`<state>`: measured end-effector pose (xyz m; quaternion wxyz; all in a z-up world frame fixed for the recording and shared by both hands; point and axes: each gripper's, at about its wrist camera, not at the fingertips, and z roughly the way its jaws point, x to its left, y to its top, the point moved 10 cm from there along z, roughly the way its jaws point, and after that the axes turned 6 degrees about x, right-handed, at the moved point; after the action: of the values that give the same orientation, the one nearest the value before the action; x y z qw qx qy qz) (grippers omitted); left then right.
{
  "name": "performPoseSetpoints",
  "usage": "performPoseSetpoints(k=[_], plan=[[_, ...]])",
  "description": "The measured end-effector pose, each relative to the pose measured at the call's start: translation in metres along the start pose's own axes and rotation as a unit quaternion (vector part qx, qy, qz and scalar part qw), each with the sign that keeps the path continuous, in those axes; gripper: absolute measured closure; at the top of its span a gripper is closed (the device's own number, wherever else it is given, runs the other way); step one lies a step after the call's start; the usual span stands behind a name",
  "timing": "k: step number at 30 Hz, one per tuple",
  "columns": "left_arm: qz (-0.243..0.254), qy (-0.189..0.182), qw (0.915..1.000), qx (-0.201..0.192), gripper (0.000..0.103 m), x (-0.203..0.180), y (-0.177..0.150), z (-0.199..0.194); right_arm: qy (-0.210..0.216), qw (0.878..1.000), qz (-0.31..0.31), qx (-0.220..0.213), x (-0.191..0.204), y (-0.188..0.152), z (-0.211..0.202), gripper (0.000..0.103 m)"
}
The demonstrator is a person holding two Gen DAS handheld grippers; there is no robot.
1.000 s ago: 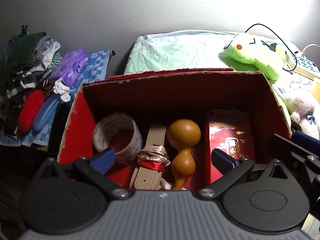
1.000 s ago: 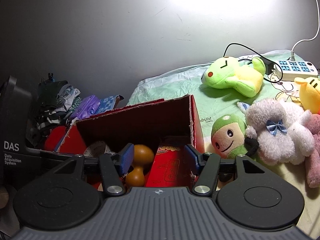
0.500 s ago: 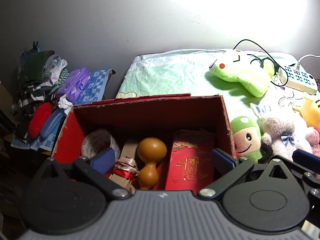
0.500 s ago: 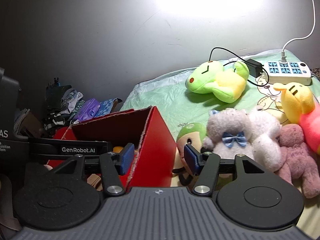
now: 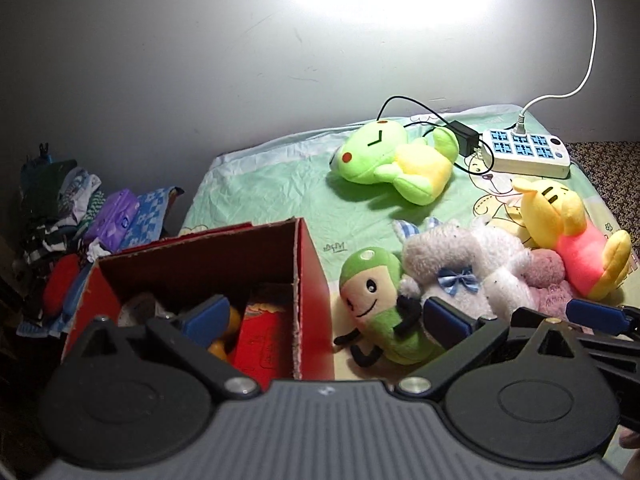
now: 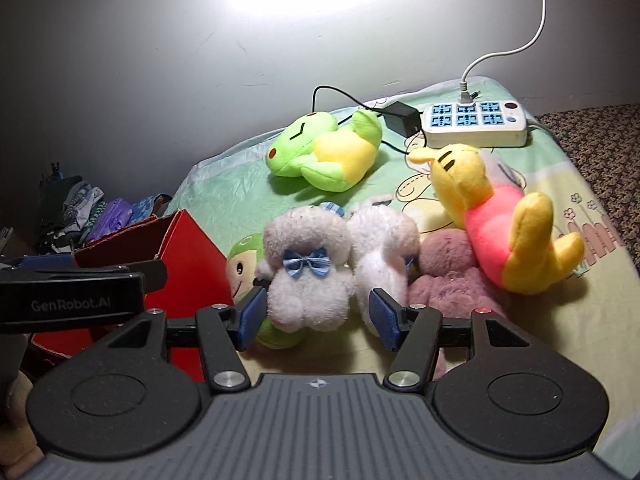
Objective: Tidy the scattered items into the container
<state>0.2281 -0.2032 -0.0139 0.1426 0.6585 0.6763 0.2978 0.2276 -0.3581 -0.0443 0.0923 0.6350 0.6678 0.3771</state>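
A red cardboard box (image 5: 312, 292) (image 6: 188, 256) stands at the bed's left edge, holding a red packet (image 5: 264, 336) and a brown gourd. Plush toys lie to its right: a green-headed doll (image 5: 376, 300), a white sheep with a blue bow (image 6: 308, 276) (image 5: 460, 264), a pink plush (image 6: 452, 276), a yellow and pink toy (image 6: 500, 216) and a green frog (image 6: 324, 152). My left gripper (image 5: 324, 320) is open, straddling the box's right wall. My right gripper (image 6: 316, 316) is open with the sheep's head between its fingers, not clamped.
A white power strip (image 6: 476, 124) with a black adapter (image 6: 402, 118) and cables lies at the bed's far end. A heap of clothes and a purple case (image 5: 112, 216) sits left of the box. The wall runs behind the bed.
Both grippers have swung right, away from the box's inside toward the plush toys. The right gripper has come up to the white sheep. Both stayed open.
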Motion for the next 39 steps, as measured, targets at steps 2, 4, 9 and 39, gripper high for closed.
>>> performPoseSetpoints(k=[2, 4, 9, 39], plan=[[-0.017, 0.003, 0.9998, 0.004, 0.0, 0.009, -0.002, -0.001, 0.008, 1.0, -0.011, -0.003, 0.006, 0.004, -0.007, 0.041], [-0.032, 0.012, 0.9994, 0.008, 0.0, 0.025, -0.003, -0.003, 0.023, 0.999, -0.023, -0.004, 0.022, 0.008, -0.01, 0.04], [-0.066, 0.025, 0.9971, 0.026, 0.0, 0.072, -0.015, -0.004, 0.048, 0.997, -0.058, 0.003, 0.075, 0.007, -0.012, 0.037], [-0.045, -0.023, 0.9918, 0.117, 0.001, 0.224, -0.12, 0.034, -0.048, 0.997, -0.037, 0.047, 0.221, -0.064, 0.033, 0.018]])
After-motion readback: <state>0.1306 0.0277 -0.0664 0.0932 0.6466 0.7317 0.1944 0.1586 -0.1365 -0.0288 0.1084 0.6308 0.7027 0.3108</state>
